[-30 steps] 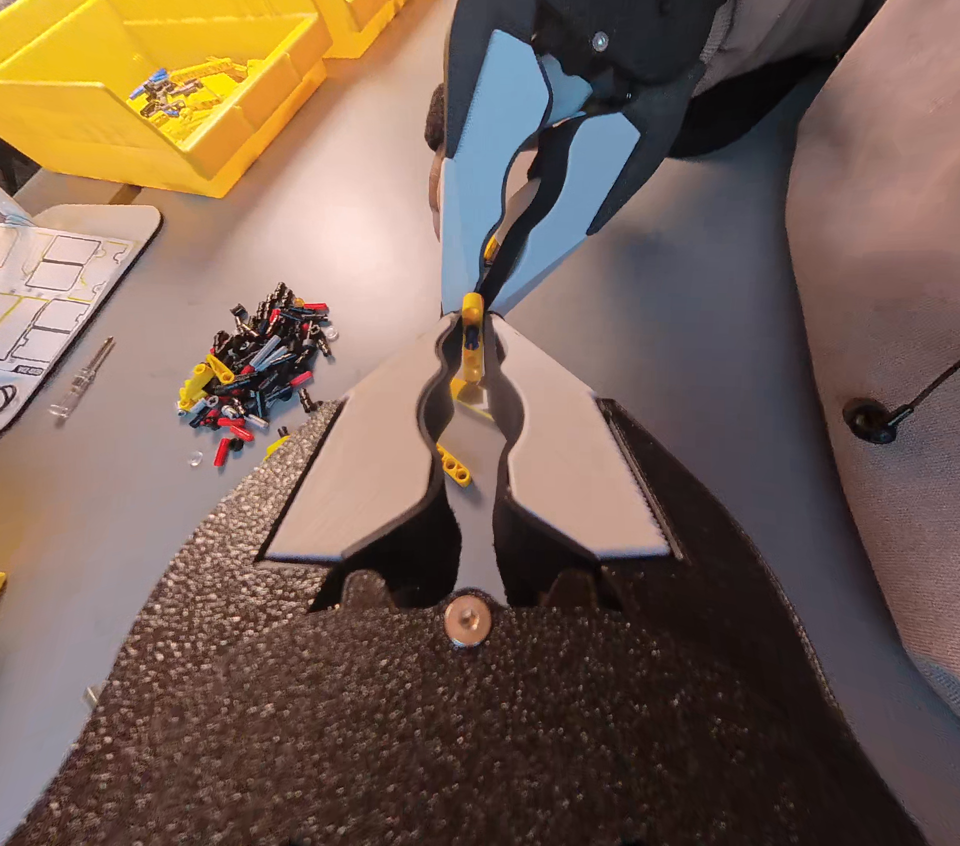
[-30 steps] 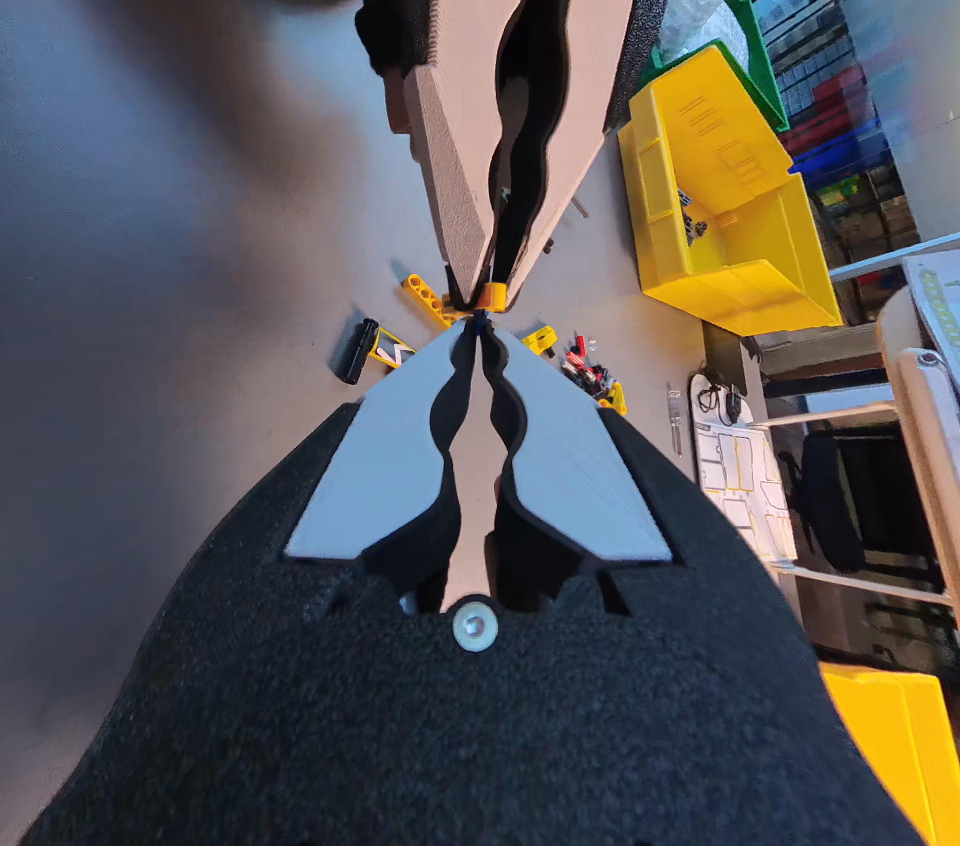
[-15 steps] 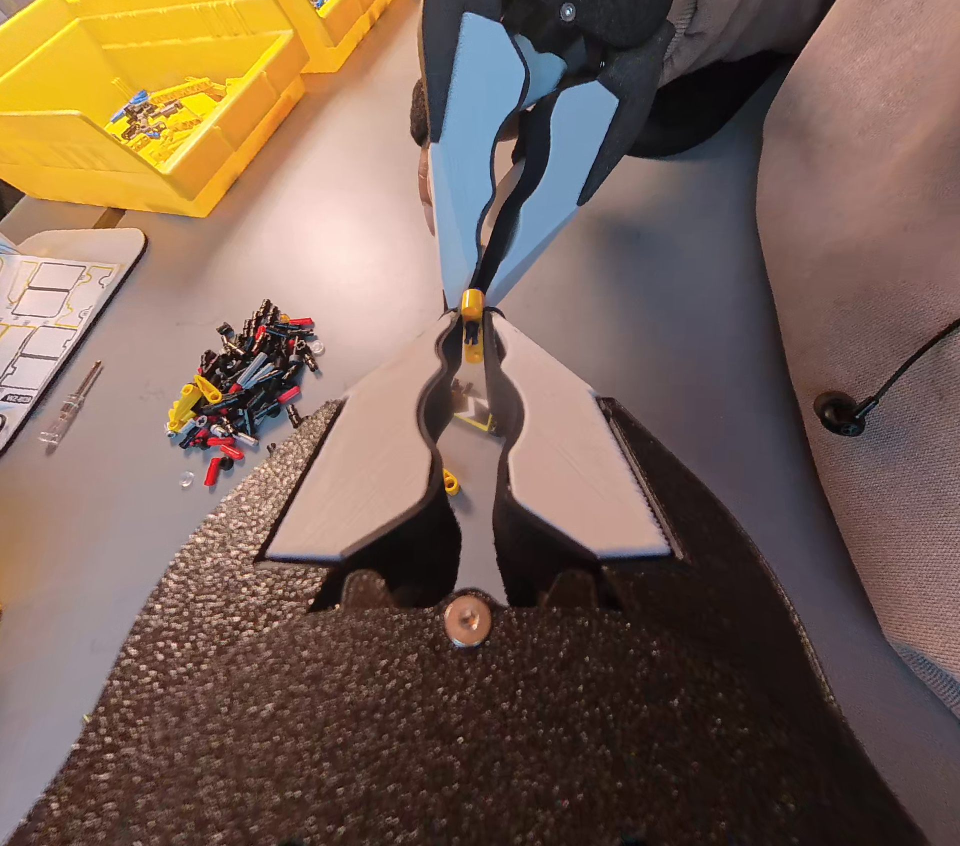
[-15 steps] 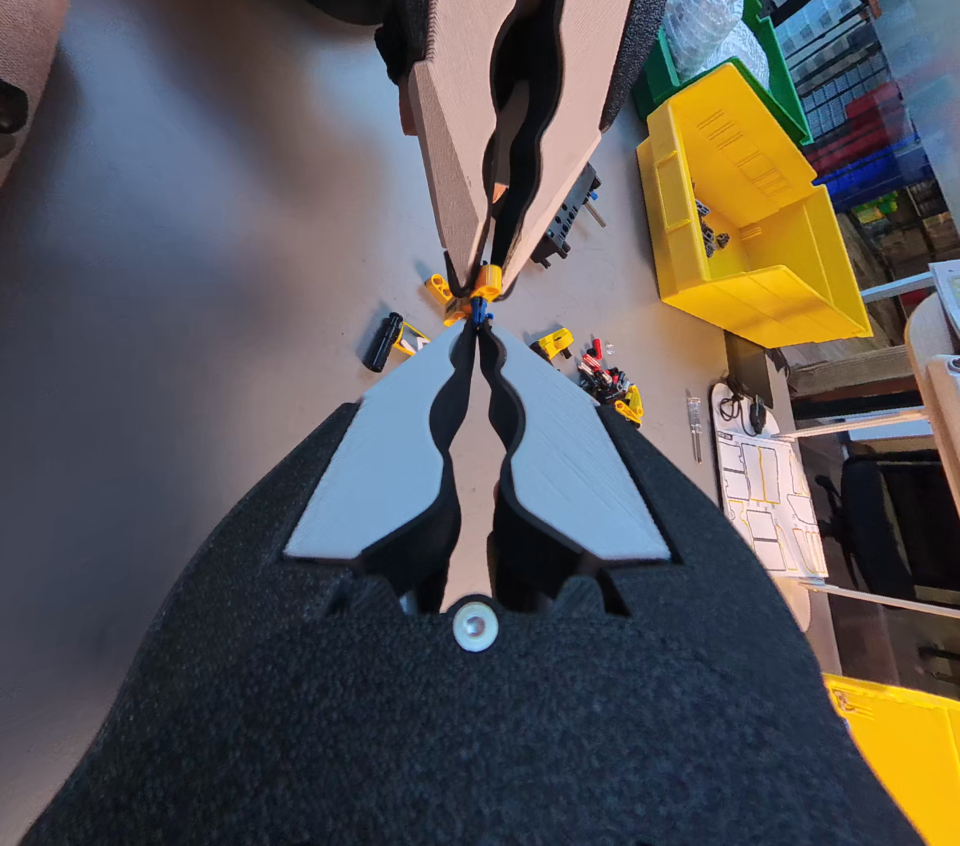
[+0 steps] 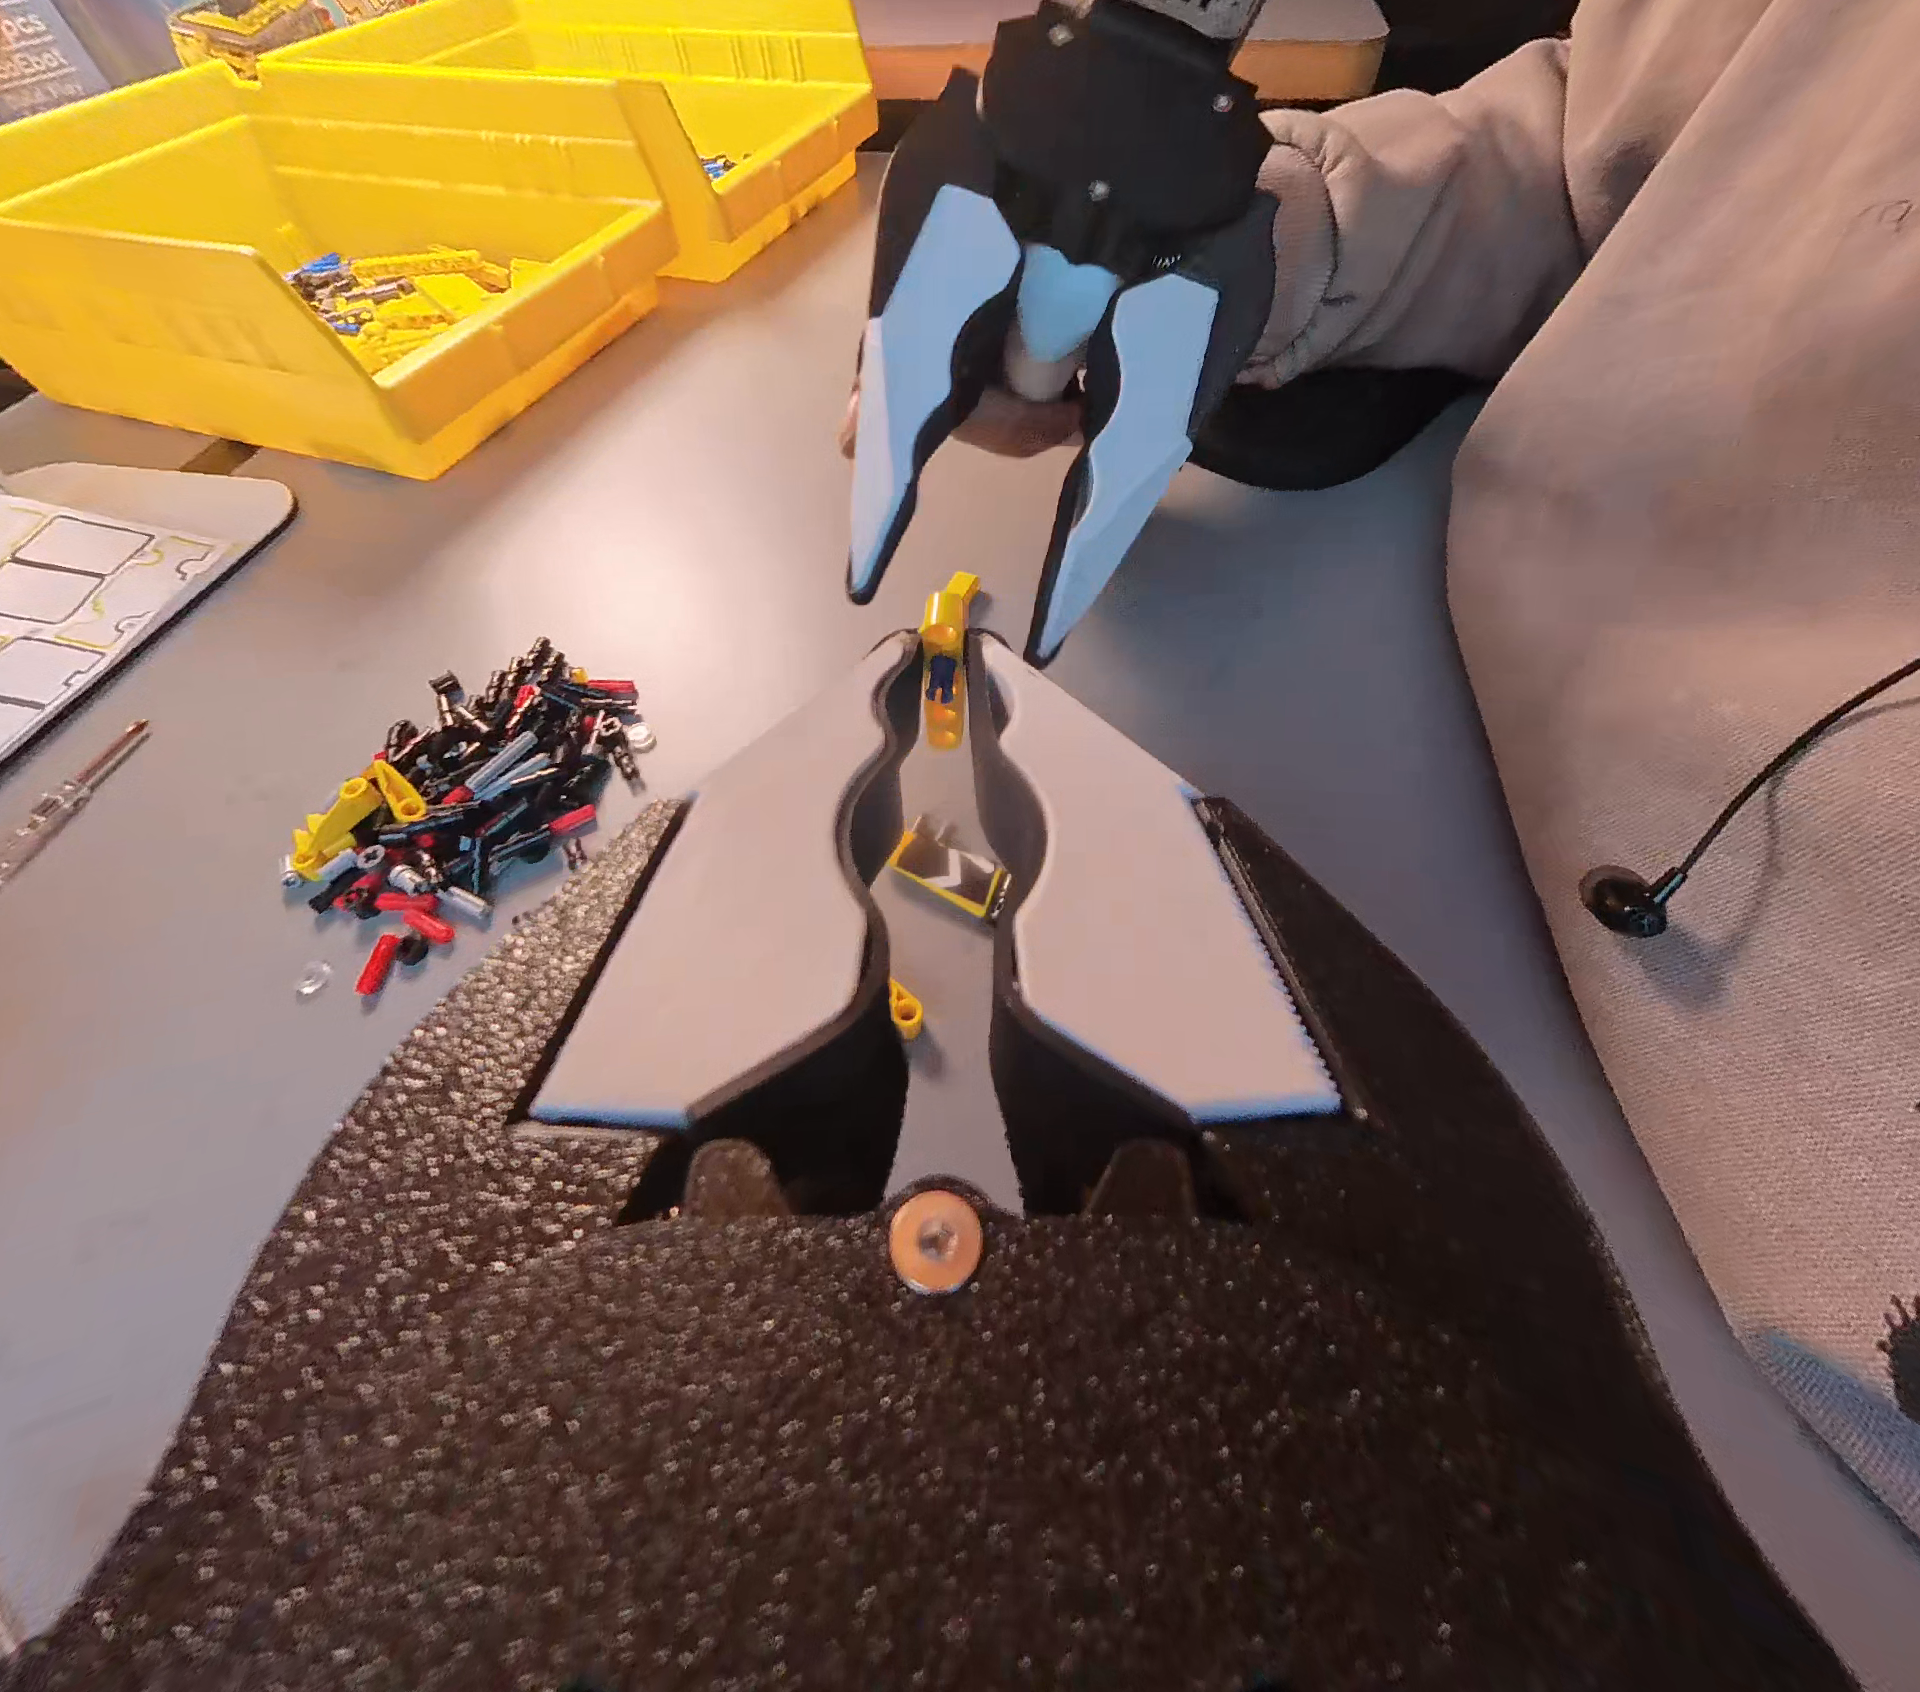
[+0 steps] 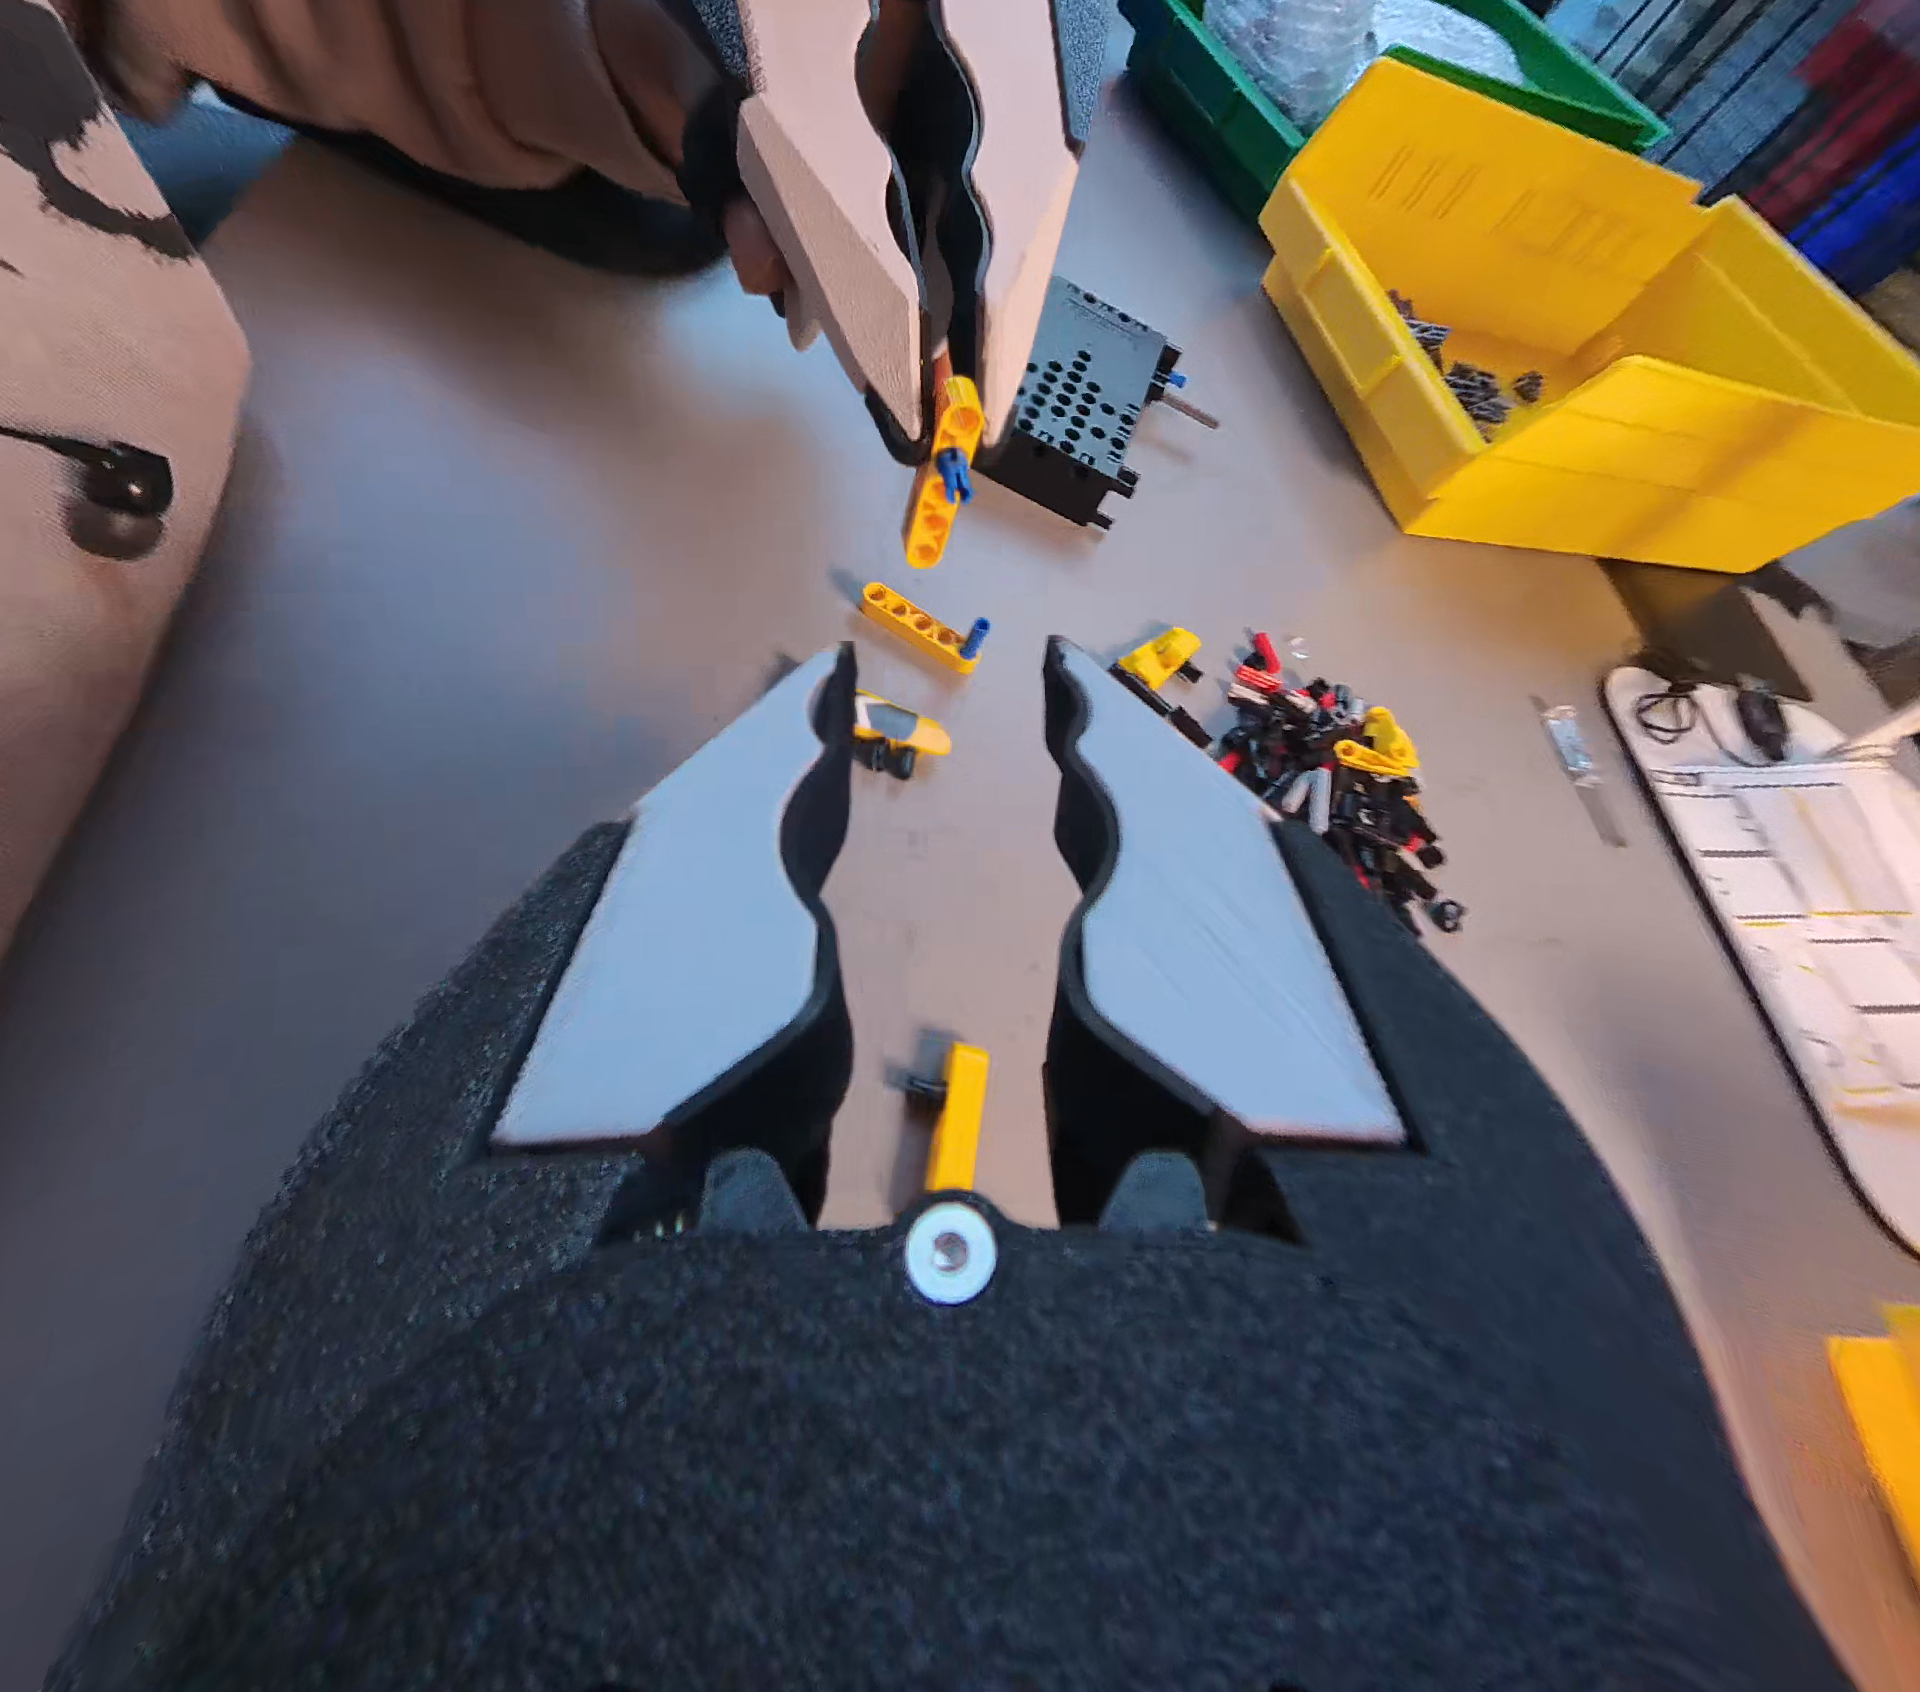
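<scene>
Yellow beam (image 5: pixel 943 674), with a blue pin (image 5: pixel 940 674) through it, is pinched at the tips of the left gripper (image 5: pixel 940 650) above the grey table (image 5: pixel 675 562), while the right gripper (image 6: pixel 948 650), spread and empty, sits just beyond it; a firm, level hold seems wise.

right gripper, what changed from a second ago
The right gripper has opened and let go, drawing back from the yellow beam with the blue pin. The left gripper stays shut on that beam, now holding it alone. The pile of small parts and yellow bins lie unchanged.
</scene>
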